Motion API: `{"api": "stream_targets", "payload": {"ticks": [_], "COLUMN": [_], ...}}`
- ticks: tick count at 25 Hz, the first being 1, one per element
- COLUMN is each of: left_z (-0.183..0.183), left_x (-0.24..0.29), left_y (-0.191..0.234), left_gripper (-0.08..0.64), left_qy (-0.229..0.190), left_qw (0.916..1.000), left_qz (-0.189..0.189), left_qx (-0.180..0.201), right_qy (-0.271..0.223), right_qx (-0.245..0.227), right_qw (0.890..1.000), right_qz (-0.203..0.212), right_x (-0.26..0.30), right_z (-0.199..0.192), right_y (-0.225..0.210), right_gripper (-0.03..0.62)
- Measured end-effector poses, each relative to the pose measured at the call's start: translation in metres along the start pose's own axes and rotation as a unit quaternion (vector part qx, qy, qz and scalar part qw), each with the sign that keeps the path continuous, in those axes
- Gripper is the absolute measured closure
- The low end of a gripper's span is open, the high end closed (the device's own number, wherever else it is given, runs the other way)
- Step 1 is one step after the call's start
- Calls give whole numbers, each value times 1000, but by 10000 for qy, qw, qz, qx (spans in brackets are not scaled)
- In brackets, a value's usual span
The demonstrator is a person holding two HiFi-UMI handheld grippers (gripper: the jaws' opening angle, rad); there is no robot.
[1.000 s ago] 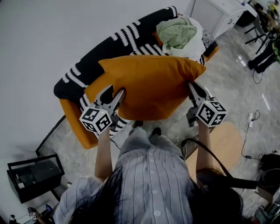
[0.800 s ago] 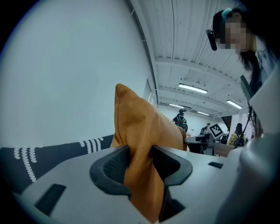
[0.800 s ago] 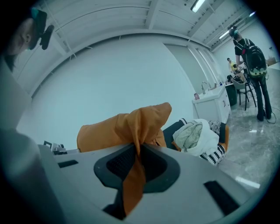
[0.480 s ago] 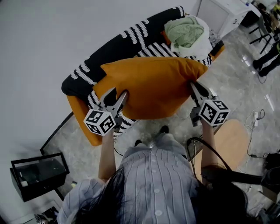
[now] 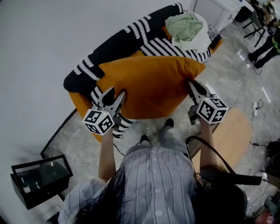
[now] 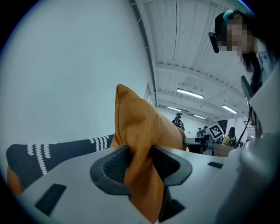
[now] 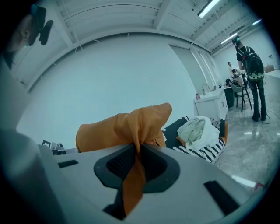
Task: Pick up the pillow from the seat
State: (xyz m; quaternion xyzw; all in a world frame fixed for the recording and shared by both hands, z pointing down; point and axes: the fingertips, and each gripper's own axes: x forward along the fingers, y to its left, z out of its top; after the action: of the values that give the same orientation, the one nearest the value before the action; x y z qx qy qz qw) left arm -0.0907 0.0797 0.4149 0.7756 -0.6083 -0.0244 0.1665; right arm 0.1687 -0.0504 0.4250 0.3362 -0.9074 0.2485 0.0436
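Note:
A large orange pillow [image 5: 151,85] hangs in the air between my two grippers, above the orange seat [image 5: 83,103] and its black-and-white striped throw [image 5: 131,35]. My left gripper [image 5: 120,97] is shut on the pillow's left edge; in the left gripper view the orange cloth [image 6: 140,175] is pinched between both pads. On the pillow's right corner my right gripper [image 5: 191,86] is shut tight, and a thin fold of the pillow [image 7: 133,175] runs through its closed jaws.
A heap of pale green and white cloth [image 5: 188,28] lies at the seat's far end. A white cabinet [image 5: 218,13] stands beyond it. A round wooden stool [image 5: 234,135] is at my right, a black-framed box [image 5: 37,179] on the floor at my left. People stand farther off [image 7: 247,74].
The pillow and both grippers keep their hold. The seat and the cloth heap have slid slightly up and left in the head view; my feet have shifted on the floor.

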Motion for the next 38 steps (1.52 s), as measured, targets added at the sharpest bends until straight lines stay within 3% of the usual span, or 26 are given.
{"api": "stream_targets", "payload": {"ticks": [9,18,38], "left_z": [-15,-33,-61], "left_x": [-72,-121,-152], "left_y": [20,22,15], "left_gripper": [385,385,387], "left_qy": [-52,-30,55], "left_qw": [9999,9998,9994], "left_qz": [-84,-151,-278], "left_qx": [-97,-114,-201], "right_qy": [19,80,213], "right_qx": [-47,-135,-339], "right_qw": [9999,9996,9980], "right_qz": [-126,-247,-487], "right_x": [-21,-48,-76], "right_z": [-44,-80,-113], "right_y": [66,104,122], "right_gripper": [537,537,537]}}
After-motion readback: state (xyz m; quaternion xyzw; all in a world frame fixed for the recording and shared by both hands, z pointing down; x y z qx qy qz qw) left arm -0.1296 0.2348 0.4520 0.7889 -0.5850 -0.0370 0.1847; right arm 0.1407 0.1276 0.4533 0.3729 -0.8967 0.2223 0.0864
